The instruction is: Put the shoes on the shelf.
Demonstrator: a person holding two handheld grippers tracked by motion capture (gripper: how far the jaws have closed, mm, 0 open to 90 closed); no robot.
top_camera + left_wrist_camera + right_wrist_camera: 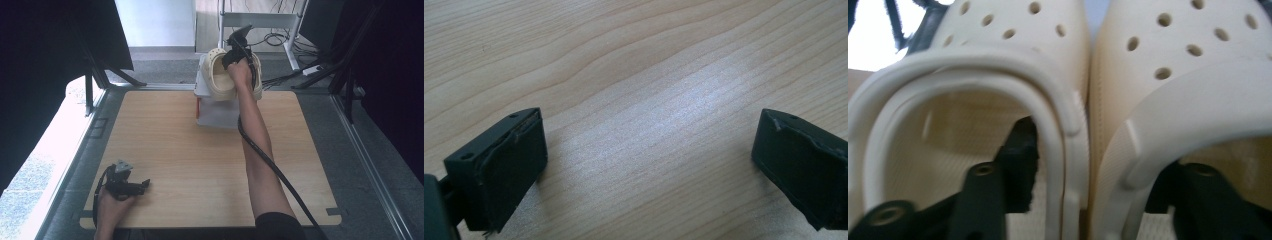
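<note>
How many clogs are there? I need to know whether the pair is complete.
2. The left clog and the right clog sit side by side, touching, on the white stand at the table's far edge. One jaw of the right tool reaches inside each.

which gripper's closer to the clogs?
Right. The right gripper is at the clogs on the stand, one jaw inside each clog. The left gripper rests open on the table's near left corner, far away.

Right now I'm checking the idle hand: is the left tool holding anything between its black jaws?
No: the left tool stands wide open, with bare light wooden tabletop between its jaws.
</note>
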